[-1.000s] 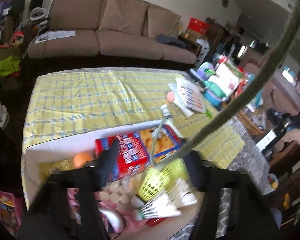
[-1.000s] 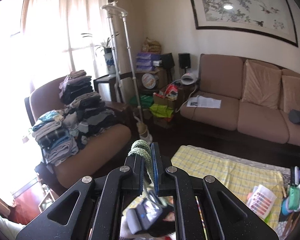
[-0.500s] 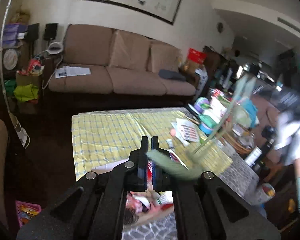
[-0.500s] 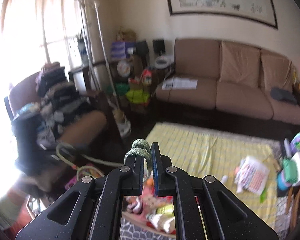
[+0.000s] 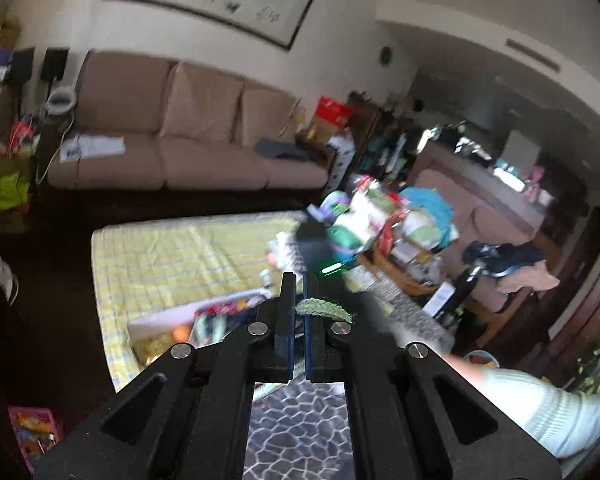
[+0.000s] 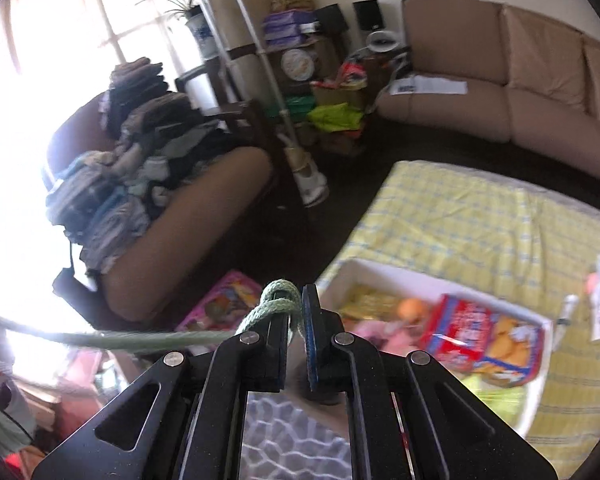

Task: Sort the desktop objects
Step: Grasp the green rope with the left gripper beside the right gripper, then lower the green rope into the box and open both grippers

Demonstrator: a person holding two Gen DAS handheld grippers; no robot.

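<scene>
The jaws of the left gripper (image 5: 299, 280) were clamped tight on a green braided rope (image 5: 324, 309), a short stretch of it lying across the right-hand finger. The jaws of the right gripper (image 6: 296, 294) were likewise pressed on the rope's looped end, the cord (image 6: 148, 339) being led away taut to the left. Below and beyond, a white tray (image 6: 400, 276) crowded with a red biscuit box (image 6: 480, 336) and an orange (image 6: 410, 305) was seen on the yellow checked tablecloth (image 6: 480, 216). A brown sofa (image 5: 160, 128) was ranged along the wall behind.
</scene>
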